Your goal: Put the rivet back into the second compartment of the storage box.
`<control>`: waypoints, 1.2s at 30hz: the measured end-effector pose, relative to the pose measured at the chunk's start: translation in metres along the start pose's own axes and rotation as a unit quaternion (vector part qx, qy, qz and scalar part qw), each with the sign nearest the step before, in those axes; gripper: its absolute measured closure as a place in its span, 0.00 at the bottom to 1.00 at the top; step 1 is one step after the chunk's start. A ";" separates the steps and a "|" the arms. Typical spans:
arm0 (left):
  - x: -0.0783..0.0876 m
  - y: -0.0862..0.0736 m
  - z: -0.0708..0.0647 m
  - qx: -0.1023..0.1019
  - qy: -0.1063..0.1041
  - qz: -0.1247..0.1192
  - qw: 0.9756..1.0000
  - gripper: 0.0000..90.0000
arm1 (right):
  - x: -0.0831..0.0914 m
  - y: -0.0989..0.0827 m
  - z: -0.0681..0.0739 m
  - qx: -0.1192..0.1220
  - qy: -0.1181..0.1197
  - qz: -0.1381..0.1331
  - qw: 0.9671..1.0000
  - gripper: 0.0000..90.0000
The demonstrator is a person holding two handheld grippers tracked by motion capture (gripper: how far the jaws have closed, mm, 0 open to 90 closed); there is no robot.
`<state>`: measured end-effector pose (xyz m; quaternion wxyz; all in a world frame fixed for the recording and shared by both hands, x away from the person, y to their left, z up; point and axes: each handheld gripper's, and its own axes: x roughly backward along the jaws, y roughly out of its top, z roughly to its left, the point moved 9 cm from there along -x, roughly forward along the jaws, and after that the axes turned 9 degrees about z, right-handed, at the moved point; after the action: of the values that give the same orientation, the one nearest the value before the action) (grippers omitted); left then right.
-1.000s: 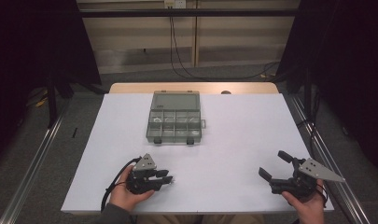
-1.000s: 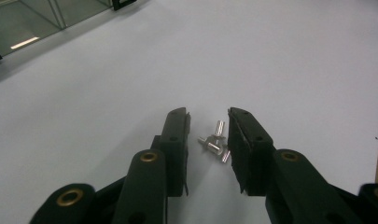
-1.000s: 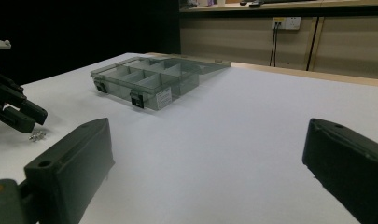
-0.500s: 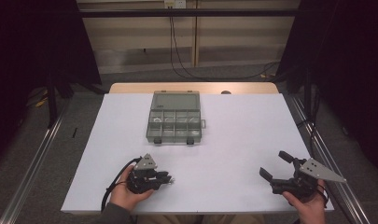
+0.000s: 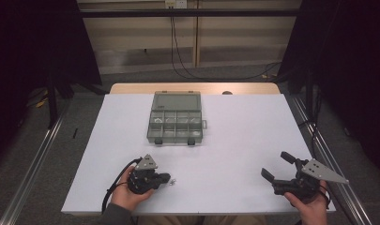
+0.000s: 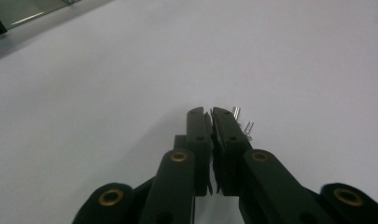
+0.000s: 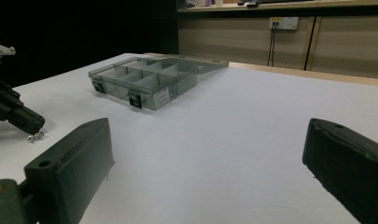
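Note:
A grey compartment box point(image 5: 176, 123) lies open at the table's far middle, also in the right gripper view point(image 7: 149, 79). A few small silver screws point(image 5: 172, 182) lie on the white table point(image 5: 234, 140) near the front left. My left gripper point(image 5: 166, 178) rests at them, low over the table. Its jaws have just been closing and now stand shut with a hairline gap point(image 6: 211, 122). I see nothing clearly between them. Two screws point(image 6: 242, 120) lie just beside the right jaw. My right gripper point(image 5: 276, 164) is held at the front right, jaws wide open point(image 7: 205, 154) and empty.
The box's clear lid point(image 5: 176, 100) lies flat behind its compartments. A wooden table edge point(image 5: 253, 88) shows beyond the white sheet. Metal rails point(image 5: 37, 154) run along both sides of the table. The left gripper point(image 7: 18, 116) and the screws point(image 7: 36, 136) appear at the right gripper view's left edge.
The left gripper's jaws have closed from a small opening to shut beside the screws. Both hands and the box have kept their places.

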<state>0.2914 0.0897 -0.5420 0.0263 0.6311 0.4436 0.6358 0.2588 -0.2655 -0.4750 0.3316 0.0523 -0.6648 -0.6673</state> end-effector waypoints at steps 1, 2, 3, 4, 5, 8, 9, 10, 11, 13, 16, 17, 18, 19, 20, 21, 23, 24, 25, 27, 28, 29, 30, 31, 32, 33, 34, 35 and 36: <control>0.000 0.000 0.000 0.001 0.001 0.000 1.000 0.96 | 0.000 0.000 0.000 0.000 0.000 0.000 1.000 0.02; 0.000 0.000 0.000 0.002 0.002 0.000 1.000 0.96 | 0.000 0.000 0.000 0.000 0.000 0.000 1.000 0.02; 0.000 0.000 0.000 0.004 0.002 -0.001 1.000 0.96 | 0.000 0.000 0.000 0.001 0.000 -0.001 1.000 0.02; 0.000 0.001 0.000 0.005 0.002 -0.002 1.000 0.96 | 0.000 0.000 0.000 0.001 0.000 -0.001 1.000 0.02; 0.001 0.001 0.001 0.005 0.003 -0.003 1.000 0.96 | 0.000 0.000 0.000 0.001 0.000 -0.001 1.000 0.02; 0.004 0.004 0.003 0.015 0.003 -0.017 1.000 0.96 | 0.001 0.000 0.000 0.000 0.000 -0.001 1.000 0.02; 0.006 0.005 0.004 0.017 0.004 -0.023 1.000 0.96 | 0.001 0.000 0.000 0.001 0.000 -0.001 1.000 0.01; 0.008 0.007 0.006 0.017 0.007 -0.029 0.999 0.96 | 0.001 0.001 0.000 0.001 0.000 -0.002 1.000 0.02; 0.009 0.008 0.007 0.019 0.010 -0.034 0.999 0.96 | 0.001 0.001 0.000 -0.001 0.000 -0.004 1.000 0.01; 0.013 0.013 0.012 0.029 0.014 -0.049 0.998 0.96 | 0.001 0.001 -0.001 -0.001 0.000 -0.004 1.000 0.01; 0.017 0.018 0.018 0.037 0.025 -0.068 0.997 0.96 | 0.003 0.001 -0.001 0.000 -0.001 -0.005 1.000 0.01; 0.019 0.020 0.020 0.038 0.031 -0.072 0.996 0.96 | 0.003 0.001 -0.001 -0.001 -0.001 -0.006 1.000 0.01; 0.020 0.021 0.022 0.041 0.034 -0.075 0.996 0.96 | 0.003 0.001 -0.002 -0.002 -0.001 -0.006 1.000 0.01; 0.021 0.023 0.023 0.040 0.038 -0.080 0.995 0.96 | 0.003 0.000 -0.002 -0.002 -0.002 -0.006 1.000 0.01; 0.021 0.025 0.025 0.044 0.041 -0.084 0.995 0.96 | 0.003 0.001 -0.002 -0.004 -0.002 -0.006 1.000 0.01; 0.022 0.026 0.026 0.046 0.042 -0.086 0.994 0.96 | 0.003 0.001 -0.002 -0.004 -0.002 -0.006 1.000 0.01; 0.021 0.031 0.029 0.051 0.040 -0.094 0.993 0.96 | 0.003 0.001 -0.002 -0.006 -0.002 -0.007 1.000 0.01; 0.021 0.033 0.030 0.051 0.044 -0.097 0.993 0.96 | 0.003 0.001 -0.002 -0.006 -0.002 -0.008 1.000 0.01; 0.020 0.035 0.031 0.052 0.045 -0.099 0.993 0.96 | 0.003 0.001 -0.002 -0.006 -0.002 -0.008 1.000 0.01; 0.020 0.040 0.034 0.055 0.050 -0.104 0.992 0.96 | 0.003 0.000 -0.002 -0.006 -0.002 -0.007 1.000 0.01; 0.021 0.042 0.036 0.054 0.052 -0.105 0.992 0.96 | 0.003 0.000 -0.002 -0.007 0.000 -0.007 1.000 0.01; 0.021 0.045 0.038 0.056 0.056 -0.109 0.991 0.96 | 0.002 0.000 -0.002 -0.007 0.000 -0.006 1.000 0.01; 0.022 0.048 0.040 0.057 0.059 -0.113 0.990 0.96 | 0.002 0.000 -0.002 -0.007 0.000 -0.006 1.000 0.01; 0.023 0.051 0.042 0.060 0.060 -0.119 0.989 0.96 | 0.002 0.000 -0.002 -0.006 0.000 -0.005 1.000 0.01; 0.023 0.053 0.044 0.061 0.061 -0.123 0.989 0.96 | 0.001 -0.001 -0.002 -0.006 0.001 -0.004 1.000 0.01; 0.023 0.055 0.046 0.062 0.065 -0.124 0.988 0.96 | 0.001 -0.001 -0.002 -0.005 0.001 -0.003 1.000 0.01; 0.023 0.057 0.047 0.063 0.067 -0.125 0.988 0.96 | 0.001 -0.001 -0.002 -0.008 0.002 -0.004 1.000 0.01; 0.023 0.060 0.048 0.063 0.069 -0.128 0.987 0.96 | 0.001 -0.001 -0.002 -0.008 0.003 -0.004 1.000 0.01; 0.023 0.062 0.049 0.064 0.069 -0.130 0.987 0.96 | 0.001 -0.001 -0.002 -0.005 0.003 -0.004 1.000 0.01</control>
<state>0.3598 0.0922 -0.4967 0.0376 0.5228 0.5621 0.6398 0.2587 -0.2673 -0.4758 0.3309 0.0551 -0.6601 -0.6721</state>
